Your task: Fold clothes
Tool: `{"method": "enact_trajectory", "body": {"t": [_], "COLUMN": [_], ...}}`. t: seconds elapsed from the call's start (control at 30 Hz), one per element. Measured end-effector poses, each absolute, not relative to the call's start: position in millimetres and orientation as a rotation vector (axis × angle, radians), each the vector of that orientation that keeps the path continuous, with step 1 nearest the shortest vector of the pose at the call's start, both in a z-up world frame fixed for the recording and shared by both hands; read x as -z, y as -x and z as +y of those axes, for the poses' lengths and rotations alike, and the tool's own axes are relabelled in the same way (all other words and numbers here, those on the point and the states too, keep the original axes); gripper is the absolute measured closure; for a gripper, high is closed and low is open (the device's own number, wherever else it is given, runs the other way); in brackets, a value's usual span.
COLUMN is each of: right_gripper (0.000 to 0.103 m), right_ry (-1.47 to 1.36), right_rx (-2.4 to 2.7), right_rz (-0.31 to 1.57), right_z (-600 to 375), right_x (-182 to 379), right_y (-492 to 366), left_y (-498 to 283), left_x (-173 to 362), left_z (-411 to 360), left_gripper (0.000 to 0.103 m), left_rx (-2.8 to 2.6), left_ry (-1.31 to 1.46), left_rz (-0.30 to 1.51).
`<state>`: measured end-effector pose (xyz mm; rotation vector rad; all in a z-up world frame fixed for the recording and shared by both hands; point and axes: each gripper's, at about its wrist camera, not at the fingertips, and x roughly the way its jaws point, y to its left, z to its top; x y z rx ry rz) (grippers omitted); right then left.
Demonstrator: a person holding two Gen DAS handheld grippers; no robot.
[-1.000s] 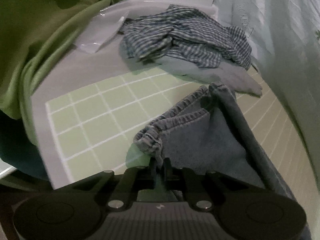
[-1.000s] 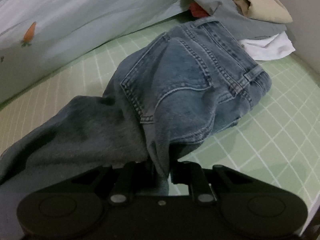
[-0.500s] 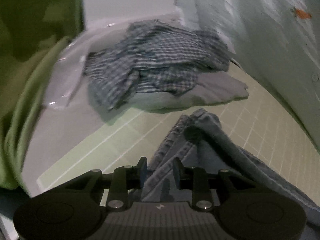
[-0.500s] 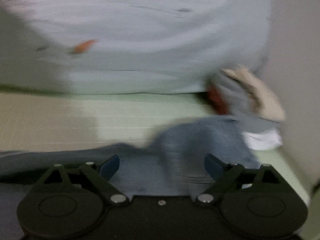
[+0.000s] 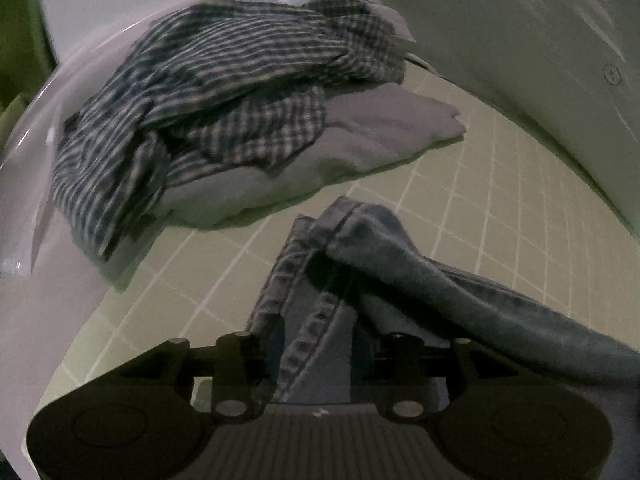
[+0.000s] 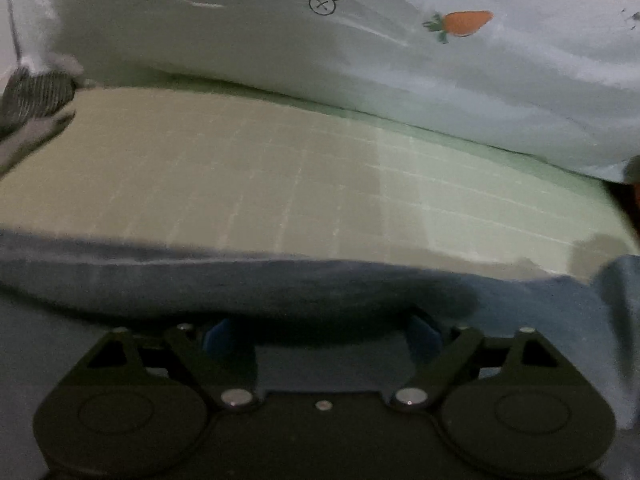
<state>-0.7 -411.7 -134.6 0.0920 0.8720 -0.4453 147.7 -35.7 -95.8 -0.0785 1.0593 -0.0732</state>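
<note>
Left wrist view first: the left gripper (image 5: 314, 344) has its fingers parted a bit, and the stitched hem of the jeans (image 5: 400, 276) runs right through the gap between them. Hard to say whether the fingers actually press on the denim or just sit either side of it, so that one's a can't-tell. From the gripper the jeans leg bunches up ahead and then trails off to the right, lying on the green grid mat (image 5: 472, 184). Further up the mat there's a crumpled checked shirt (image 5: 224, 92) sitting on top of a grey garment (image 5: 372, 136), both well apart from the jeans. A pale blue sheet (image 5: 532, 52) rises along the right side of the mat.

Right wrist view: the right gripper (image 6: 322, 336) is spread wide, blue fingertip pads showing on each side, and nothing is pinched between them. The jeans (image 6: 280, 284) lie as a long band straight across the frame, just ahead of and partly over the fingertips, on the same mat (image 6: 280, 176). Whether the denim touches the pads is too dark to tell. Behind the mat is the pale blue sheet (image 6: 400, 60) with a little carrot print (image 6: 460, 23). The checked shirt (image 6: 36, 92) peeks in at the far left edge.
</note>
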Motion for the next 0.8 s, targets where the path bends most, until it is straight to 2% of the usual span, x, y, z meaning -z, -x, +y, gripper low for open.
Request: {"method": "enact_trajectory", "body": {"t": [0.03,0.07,0.17,0.27,0.47,0.5,0.53,0.57,0.8], "right_gripper": [0.013,0.007,0.002,0.004,0.005,0.005,0.005,0.005,0.007], "right_ry": [-0.130,-0.167,-0.236,-0.186,-0.200,-0.204,-0.209,-0.214,-0.242], "right_rx": [0.450,0.454,0.484,0.481,0.474,0.479,0.483,0.488,0.558], "right_rz": [0.864,0.856,0.856,0.872,0.867,0.862,0.858,0.853,0.845], "right_z": [-417.5,-423.3,-437.1,-428.7,-425.6,-425.2,-424.7,-424.4,-429.1], "right_x": [135.4,136.2,141.2,145.4,138.4,135.9,133.3,130.7,125.2], "right_y": [-8.0,-16.7,-37.9,-50.2,-33.5,-28.5,-23.5,-18.4,13.6], "left_y": [-149.4,-150.5,-150.9,-151.7,-155.2,-155.0,-154.3,-153.4,-137.3], "left_x": [95.9,96.2,97.8,98.7,100.0,100.1,100.2,100.2,69.7], "left_z": [-36.6,-37.0,-37.1,-38.4,-45.4,-46.6,-47.6,-48.3,-16.4], "left_gripper": [0.061,0.061,0.055,0.051,0.053,0.061,0.081,0.089,0.093], "left_rx": [0.081,0.086,0.096,0.101,0.123,0.131,0.148,0.164,0.039], "left_ry": [0.071,0.069,0.088,0.098,0.048,0.038,0.031,0.026,0.084], "left_rz": [1.058,1.054,1.037,1.024,1.019,1.017,1.014,1.012,0.941]}}
